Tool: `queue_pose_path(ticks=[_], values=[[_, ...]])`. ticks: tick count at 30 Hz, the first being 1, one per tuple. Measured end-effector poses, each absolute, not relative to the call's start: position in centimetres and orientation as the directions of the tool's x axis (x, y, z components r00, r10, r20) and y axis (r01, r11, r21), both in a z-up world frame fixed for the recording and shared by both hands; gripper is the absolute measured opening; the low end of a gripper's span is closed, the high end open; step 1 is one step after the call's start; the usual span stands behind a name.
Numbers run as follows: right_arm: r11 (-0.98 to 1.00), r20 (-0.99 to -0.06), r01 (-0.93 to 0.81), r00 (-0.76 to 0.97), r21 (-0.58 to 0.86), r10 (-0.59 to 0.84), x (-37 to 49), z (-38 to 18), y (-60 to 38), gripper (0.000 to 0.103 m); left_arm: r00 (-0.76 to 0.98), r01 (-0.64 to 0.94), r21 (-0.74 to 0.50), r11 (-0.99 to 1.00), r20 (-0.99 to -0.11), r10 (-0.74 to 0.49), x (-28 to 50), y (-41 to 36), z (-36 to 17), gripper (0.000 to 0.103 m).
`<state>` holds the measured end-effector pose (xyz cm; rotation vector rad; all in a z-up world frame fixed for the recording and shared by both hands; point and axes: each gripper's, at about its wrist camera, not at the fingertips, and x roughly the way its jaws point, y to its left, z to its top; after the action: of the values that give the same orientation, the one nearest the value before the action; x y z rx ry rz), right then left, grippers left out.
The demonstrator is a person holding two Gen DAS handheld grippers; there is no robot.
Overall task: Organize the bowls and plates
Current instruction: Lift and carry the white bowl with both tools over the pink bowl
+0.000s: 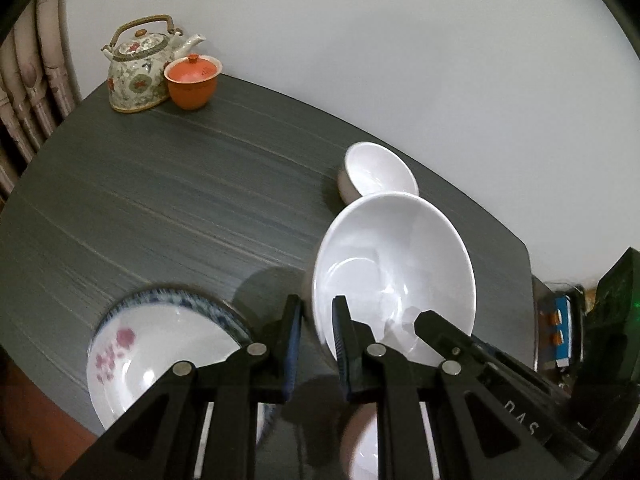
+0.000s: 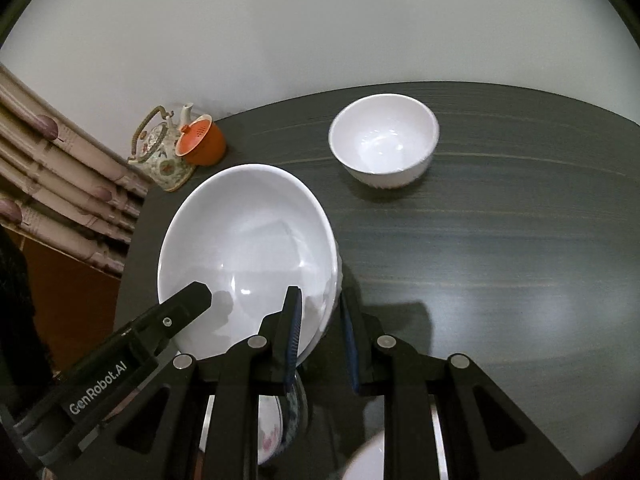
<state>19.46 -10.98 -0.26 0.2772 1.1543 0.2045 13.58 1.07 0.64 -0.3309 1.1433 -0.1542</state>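
Observation:
A large white bowl (image 1: 394, 276) (image 2: 248, 252) is held tilted above the dark table (image 1: 180, 200). My left gripper (image 1: 318, 320) and my right gripper (image 2: 320, 312) each straddle its rim from opposite sides, one finger inside and one outside. A finger of the right gripper (image 1: 436, 326) shows inside the bowl in the left wrist view; a left finger (image 2: 188, 304) shows in the right wrist view. A small white bowl (image 1: 380, 172) (image 2: 384, 140) stands behind. A flowered blue-rimmed plate (image 1: 160, 344) lies at the near left.
A floral teapot (image 1: 140, 72) (image 2: 164, 152) and an orange lidded cup (image 1: 192, 80) (image 2: 202, 140) stand at the table's far corner by the wall. A chair back (image 1: 32, 92) is beyond the left edge. Another pale dish (image 1: 360, 444) sits under the grippers.

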Motion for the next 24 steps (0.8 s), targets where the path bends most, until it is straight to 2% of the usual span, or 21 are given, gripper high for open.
queue_pose_path(ticks=[12,24], values=[[0.939,-0.844,0.032,0.45,0.342,0.292,12.2,1.7,-15.4,0.02,0.388,0.037,-0.36,0.932,-0.855,-0.345,7.9,-3.3,1.6,0.016],[0.942,-0.852,0.104,0.467,0.321,0.238,6.5,1.7,-18.9,0.021,0.323,0.091,-0.356,0.93,-0.873,-0.366,4.3,-6.9,0.1,0.016]])
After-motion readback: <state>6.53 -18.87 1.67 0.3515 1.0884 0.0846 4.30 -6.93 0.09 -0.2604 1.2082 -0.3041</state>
